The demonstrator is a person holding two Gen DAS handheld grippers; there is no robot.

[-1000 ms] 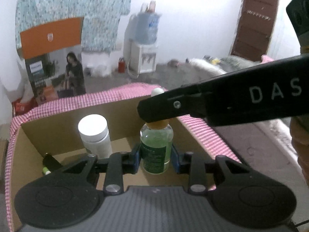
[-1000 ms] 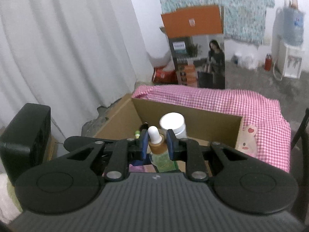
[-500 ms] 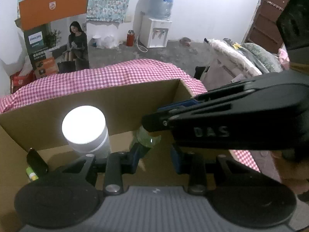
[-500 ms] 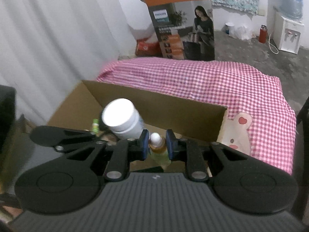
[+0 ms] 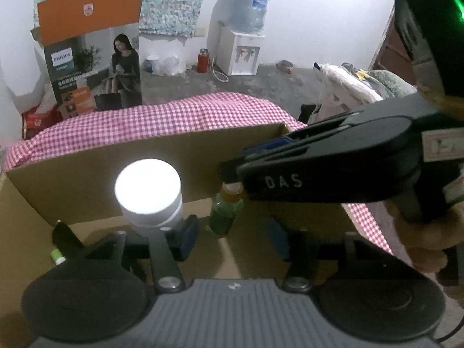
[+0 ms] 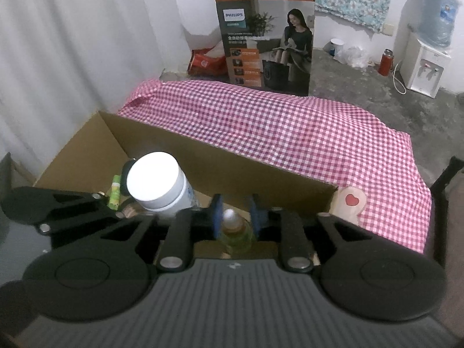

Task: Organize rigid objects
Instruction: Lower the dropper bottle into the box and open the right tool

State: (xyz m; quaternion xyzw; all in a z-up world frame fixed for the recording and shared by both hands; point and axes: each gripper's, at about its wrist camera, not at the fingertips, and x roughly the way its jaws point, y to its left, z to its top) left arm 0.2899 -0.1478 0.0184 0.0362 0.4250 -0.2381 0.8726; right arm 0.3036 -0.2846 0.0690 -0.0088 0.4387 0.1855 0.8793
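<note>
Your left gripper (image 5: pixel 233 239) and right gripper (image 6: pixel 234 213) are both opening around the green bottle (image 5: pixel 225 213), now standing in the cardboard box (image 5: pixel 87 174) beside the white jar (image 5: pixel 149 194); withdrawal remains.

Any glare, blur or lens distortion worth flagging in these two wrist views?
Left wrist view: the white jar lid is blown out to a featureless glow, and fisheye bends the cardboard box. Right wrist view: that lid glares too, the green dropper bottle looks soft, and the corners are dark.
</note>
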